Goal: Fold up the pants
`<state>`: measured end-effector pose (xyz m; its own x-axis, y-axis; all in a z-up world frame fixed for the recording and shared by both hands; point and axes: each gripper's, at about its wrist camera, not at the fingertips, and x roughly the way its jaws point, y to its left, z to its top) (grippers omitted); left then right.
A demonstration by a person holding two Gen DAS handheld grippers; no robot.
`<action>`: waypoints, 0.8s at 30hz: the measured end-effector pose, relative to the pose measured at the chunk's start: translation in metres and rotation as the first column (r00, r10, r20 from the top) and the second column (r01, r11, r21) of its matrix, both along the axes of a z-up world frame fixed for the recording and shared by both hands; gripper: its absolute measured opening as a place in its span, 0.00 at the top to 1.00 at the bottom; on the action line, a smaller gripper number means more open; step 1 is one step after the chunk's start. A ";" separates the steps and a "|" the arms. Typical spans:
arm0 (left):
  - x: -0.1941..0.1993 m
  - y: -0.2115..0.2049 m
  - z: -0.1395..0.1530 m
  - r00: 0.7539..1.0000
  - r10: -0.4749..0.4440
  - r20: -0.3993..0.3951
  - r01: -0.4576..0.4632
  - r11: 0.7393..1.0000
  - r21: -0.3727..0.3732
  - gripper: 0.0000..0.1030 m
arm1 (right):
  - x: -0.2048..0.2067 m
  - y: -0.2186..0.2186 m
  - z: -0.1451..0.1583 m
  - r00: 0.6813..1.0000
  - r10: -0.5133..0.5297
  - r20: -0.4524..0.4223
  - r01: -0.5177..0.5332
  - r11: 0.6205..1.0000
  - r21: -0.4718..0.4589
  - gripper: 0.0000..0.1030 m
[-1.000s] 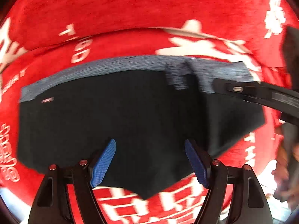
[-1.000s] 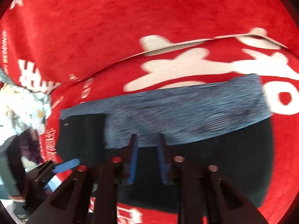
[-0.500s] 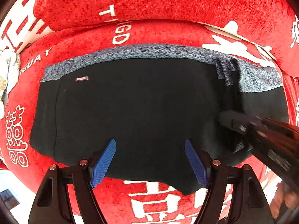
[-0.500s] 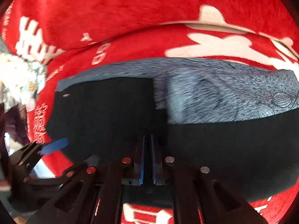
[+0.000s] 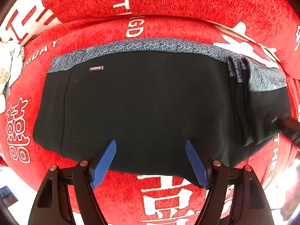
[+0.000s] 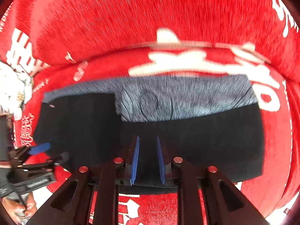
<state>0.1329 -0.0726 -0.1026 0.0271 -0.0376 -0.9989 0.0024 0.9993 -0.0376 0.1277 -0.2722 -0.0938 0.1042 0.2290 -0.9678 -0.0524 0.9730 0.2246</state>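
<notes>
Black pants with a grey-blue patterned waistband lie flat on the red sofa seat, and one part is folded over at their right side. My left gripper hangs open over the pants' near edge, nothing between its blue pads. My right gripper is just above the black cloth. Its jaws are opening and a narrow gap shows between the pads, which do not pinch the fabric. The right gripper's tip shows at the right edge of the left wrist view. In the right wrist view the left gripper appears at the far left.
The red backrest with white lettering rises behind the seat. A pale floral cloth lies at the seat's left end. The seat's front edge drops to a bright floor. A person's hand holds the left gripper.
The right gripper shut on the cloth half a second ago and its pads have now parted. It has drawn back to the right, leaving the fold lying. The left gripper shifted sideways over the pants.
</notes>
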 end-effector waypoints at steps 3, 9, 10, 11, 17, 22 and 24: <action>-0.007 0.007 0.003 1.000 0.003 -0.002 -0.003 1.000 0.002 0.25 | -0.012 0.009 -0.004 1.000 -0.002 0.030 0.002 1.000 -0.030 0.77; -0.010 0.013 0.004 1.000 0.003 -0.002 -0.003 1.000 0.009 0.25 | -0.019 0.018 0.000 0.999 0.047 -0.003 -0.047 0.999 -0.005 0.62; -0.010 0.014 0.005 1.000 0.004 0.001 -0.004 1.000 0.007 0.25 | -0.022 0.024 0.000 0.998 0.065 -0.002 -0.065 0.998 -0.018 0.61; -0.011 0.015 0.006 1.000 0.006 0.004 -0.006 1.000 0.004 0.25 | -0.024 0.029 0.000 0.996 0.090 0.001 -0.090 0.995 -0.036 0.59; -0.011 0.021 0.007 1.000 0.018 0.012 -0.018 1.000 -0.006 0.25 | -0.033 0.046 0.009 0.994 0.108 0.003 -0.108 0.994 -0.035 0.54; -0.015 0.042 0.007 0.998 0.067 0.010 -0.067 0.997 -0.042 0.25 | -0.035 0.060 0.017 0.990 0.141 -0.012 -0.141 0.989 -0.048 0.51; -0.018 0.053 0.007 0.996 0.088 0.007 -0.088 0.995 -0.040 0.25 | -0.037 0.070 0.021 0.986 0.163 -0.011 -0.164 0.985 -0.045 0.47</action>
